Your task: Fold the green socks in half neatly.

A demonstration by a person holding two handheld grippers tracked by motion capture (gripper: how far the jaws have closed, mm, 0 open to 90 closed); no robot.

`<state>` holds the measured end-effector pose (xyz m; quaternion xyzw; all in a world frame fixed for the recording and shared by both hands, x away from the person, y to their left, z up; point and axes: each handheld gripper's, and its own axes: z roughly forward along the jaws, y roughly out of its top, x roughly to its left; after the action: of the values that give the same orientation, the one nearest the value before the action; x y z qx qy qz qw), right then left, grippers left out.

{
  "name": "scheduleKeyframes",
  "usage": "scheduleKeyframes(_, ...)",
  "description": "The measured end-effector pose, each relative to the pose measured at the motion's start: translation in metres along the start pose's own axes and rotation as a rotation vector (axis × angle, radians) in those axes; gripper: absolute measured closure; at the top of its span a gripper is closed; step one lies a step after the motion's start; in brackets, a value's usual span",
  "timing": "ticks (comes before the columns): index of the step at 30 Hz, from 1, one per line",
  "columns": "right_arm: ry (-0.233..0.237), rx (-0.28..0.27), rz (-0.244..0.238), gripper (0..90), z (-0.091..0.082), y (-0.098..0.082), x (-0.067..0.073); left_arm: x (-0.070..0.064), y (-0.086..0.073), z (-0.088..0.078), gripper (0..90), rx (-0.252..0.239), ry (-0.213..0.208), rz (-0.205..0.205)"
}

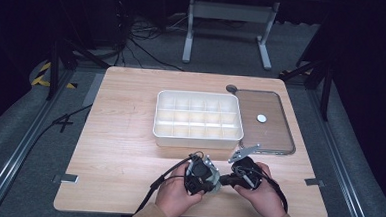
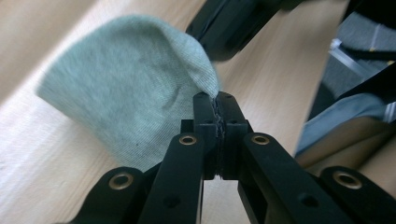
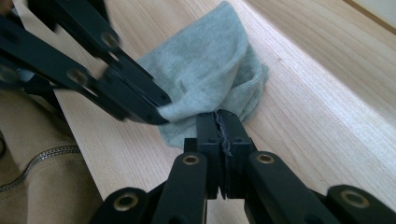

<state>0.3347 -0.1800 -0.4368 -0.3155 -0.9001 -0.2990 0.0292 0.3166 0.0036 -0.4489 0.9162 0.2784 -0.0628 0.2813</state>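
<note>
My left gripper (image 2: 215,100) and right gripper (image 3: 218,116) both clamped on small pale-green knitted cloth (image 2: 130,88) — soft, light, floppy; pinch edges, not bulk.

- Right gripper (image 3: 220,116): black jaws pressed together on an edge of the pale grey-green knitted cloth (image 3: 210,65).
- Left gripper (image 3: 159,109): enters from upper left, jaws pinching the cloth's near fold.
- Cloth rests bunched on the light wooden tabletop (image 3: 317,107).
- Tan zipped sleeve (image 3: 32,172): lower left.
</note>
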Motion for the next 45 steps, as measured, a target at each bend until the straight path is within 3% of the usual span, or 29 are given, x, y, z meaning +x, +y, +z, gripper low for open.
scheduleKeyframes(4,-0.016,-0.012,0.006,87.7,-0.006,0.0,-0.001,0.002,-0.001,0.001,85.5,-0.005,-0.024,-0.008)
scheduleKeyframes(5,-0.016,-0.012,0.006,87.7,-0.006,0.0,-0.001,0.002,-0.001,0.001,81.0,-0.005,-0.024,-0.008)
scheduleKeyframes(6,-0.021,-0.033,0.0,87.7,-0.011,0.001,-0.001,0.001,-0.001,0.002,81.0,-0.019,-0.038,-0.019)
scheduleKeyframes(8,-0.02,-0.068,-0.014,87.8,-0.016,0.003,0.003,0.0,-0.001,0.002,76.0,-0.024,-0.039,-0.003)
scheduleKeyframes(12,0.003,-0.096,-0.034,88.0,-0.013,0.007,0.012,-0.002,-0.002,-0.002,70.6,-0.041,-0.067,0.003)
scheduleKeyframes(14,0.008,-0.087,-0.031,88.0,-0.008,0.007,0.012,0.001,-0.003,-0.011,69.6,-0.048,-0.106,0.001)
scheduleKeyframes(16,0.009,-0.077,-0.023,87.9,-0.005,0.006,0.011,0.003,-0.003,-0.017,70.8,-0.06,-0.113,-0.002)
scheduleKeyframes(18,0.008,-0.058,-0.012,87.9,0.001,0.003,0.006,0.008,-0.005,-0.031,71.6,-0.112,-0.134,-0.028)
scheduleKeyframes(21,0.0,-0.053,-0.009,87.7,0.005,0.002,0.001,0.017,-0.006,-0.04,73.1,-0.151,-0.081,-0.05)
scheduleKeyframes(22,-0.001,-0.049,-0.007,87.6,0.006,0.002,0.001,0.02,-0.008,-0.04,74.4,-0.141,-0.05,-0.052)
scheduleKeyframes(24,-0.007,-0.048,-0.01,87.4,0.006,0.001,0.002,0.023,-0.009,-0.034,77.3,-0.1,-0.037,-0.046)
scheduleKeyframes(26,-0.009,-0.049,-0.007,87.1,0.005,0.001,0.001,0.022,-0.009,-0.022,79.6,-0.048,-0.032,-0.029)
scheduleKeyframes(29,-0.01,-0.059,-0.008,87.0,0.004,0.001,0.002,0.02,-0.008,-0.017,80.3,-0.028,-0.024,-0.016)
scheduleKeyframes(36,-0.026,-0.142,-0.051,85.4,-0.005,0.007,0.017,0.02,-0.009,-0.01,81.5,-0.02,-0.031,-0.033)
scheduleKeyframes(41,-0.048,-0.09,-0.055,85.0,0.011,0.005,0.018,0.02,-0.011,-0.013,81.6,-0.027,-0.045,-0.034)
scheduleKeyframes(43,-0.062,-0.056,-0.052,84.4,0.016,0.003,0.015,0.022,-0.011,-0.018,80.8,-0.035,-0.053,-0.034)
scheduleKeyframes(45,-0.062,-0.056,-0.052,83.5,0.019,0.002,0.013,0.025,-0.011,-0.027,78.9,-0.046,-0.05,-0.033)
